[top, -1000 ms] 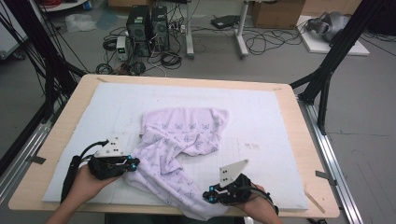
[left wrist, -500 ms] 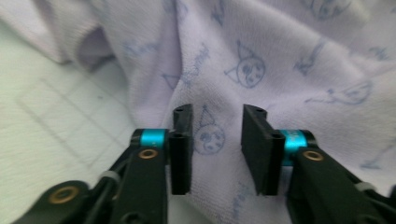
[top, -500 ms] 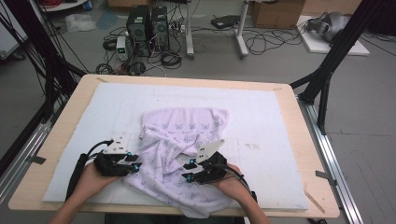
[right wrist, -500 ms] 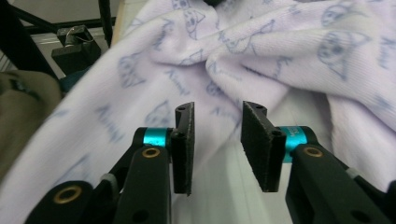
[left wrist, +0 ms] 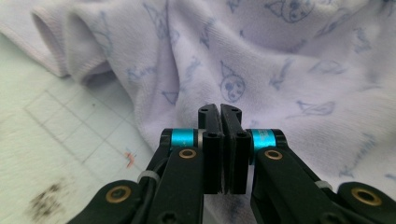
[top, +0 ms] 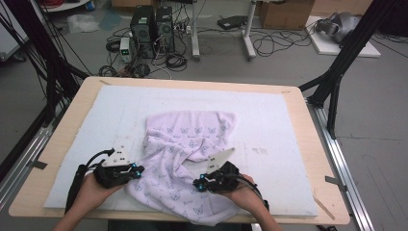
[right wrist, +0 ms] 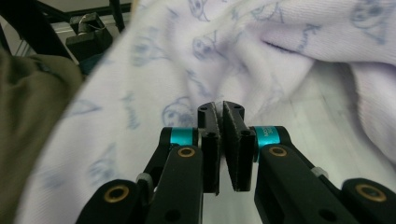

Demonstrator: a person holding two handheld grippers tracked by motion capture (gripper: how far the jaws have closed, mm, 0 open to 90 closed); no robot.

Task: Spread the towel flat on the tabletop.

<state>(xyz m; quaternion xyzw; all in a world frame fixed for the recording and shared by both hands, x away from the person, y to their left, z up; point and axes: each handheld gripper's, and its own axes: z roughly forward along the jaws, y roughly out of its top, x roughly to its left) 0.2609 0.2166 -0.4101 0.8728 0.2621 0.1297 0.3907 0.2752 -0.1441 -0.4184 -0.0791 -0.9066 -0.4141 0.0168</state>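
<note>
A lavender towel [top: 192,134] printed with small cartoon faces lies crumpled on the white gridded mat [top: 279,120]. My left gripper [top: 139,171] lies low at the towel's left edge. Its jaws have just opened and closed again, and they now stand shut on the cloth [left wrist: 280,56], with the left gripper [left wrist: 219,109] tight against it. My right gripper [top: 196,185] sits on the towel's lower middle, pointing left. Its jaws have also just opened and closed. The right gripper [right wrist: 219,107] is now shut, with a sliver of the towel [right wrist: 154,70] pinched at the tips.
The mat covers most of the wooden table [top: 62,139]. Black frame posts [top: 337,72] stand at the table's back corners. Computer towers [top: 151,24] and cables lie on the floor beyond. Bare mat shows on both sides of the towel.
My right gripper moved left from the towel's lower right corner to its lower middle. My left gripper shifted slightly and sank at the left edge. The towel's lower part has bunched inward.
</note>
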